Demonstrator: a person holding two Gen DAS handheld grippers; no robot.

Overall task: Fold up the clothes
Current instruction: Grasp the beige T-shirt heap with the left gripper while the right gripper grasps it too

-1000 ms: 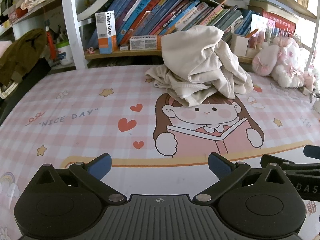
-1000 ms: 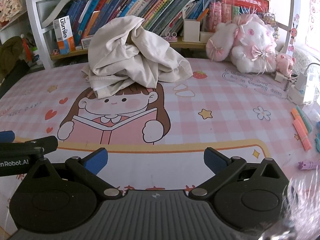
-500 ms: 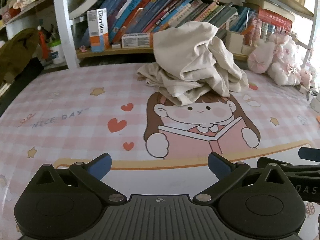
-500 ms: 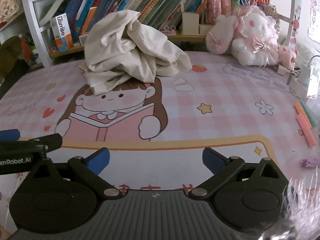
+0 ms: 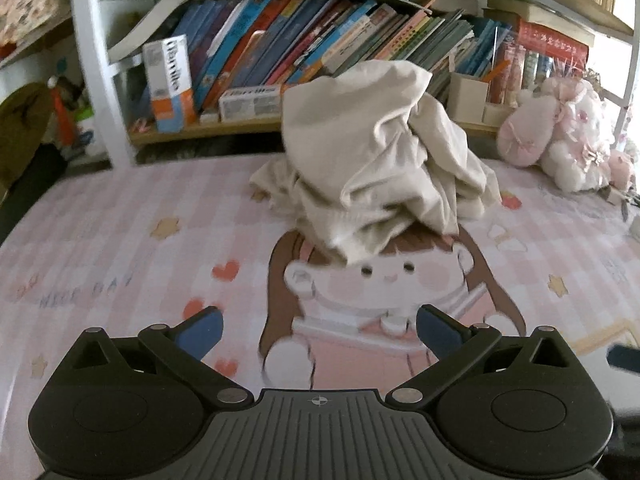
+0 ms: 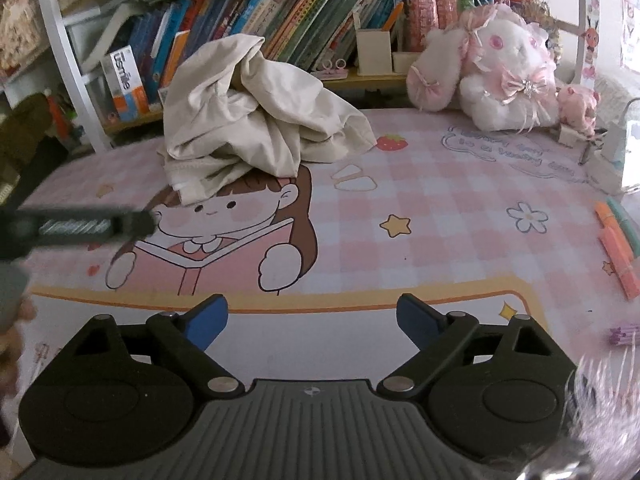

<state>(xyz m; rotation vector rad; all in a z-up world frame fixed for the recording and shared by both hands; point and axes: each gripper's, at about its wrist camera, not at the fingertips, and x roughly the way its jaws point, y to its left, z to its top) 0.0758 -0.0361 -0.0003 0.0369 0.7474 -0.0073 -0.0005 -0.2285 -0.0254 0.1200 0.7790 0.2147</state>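
Note:
A crumpled beige garment (image 5: 376, 168) (image 6: 256, 120) is heaped at the back of the pink cartoon desk mat (image 5: 120, 232) (image 6: 440, 208), just before the bookshelf. In the left wrist view my left gripper (image 5: 319, 330) is open above the drawn girl's collar, a short way in front of the heap, with nothing between its blue-tipped fingers. My right gripper (image 6: 312, 320) is open too, held lower over the mat's front border and farther from the cloth. The left gripper's body (image 6: 76, 226) shows blurred at the left edge of the right wrist view.
A bookshelf (image 5: 320, 40) full of books runs along the back. Pink plush toys (image 6: 500, 80) sit at the back right. Orange and green pens (image 6: 616, 248) lie at the right edge. A dark olive garment (image 5: 24, 128) hangs at far left.
My left gripper has moved forward toward the heap, which now looms larger. The right gripper has advanced slightly. Both stay open.

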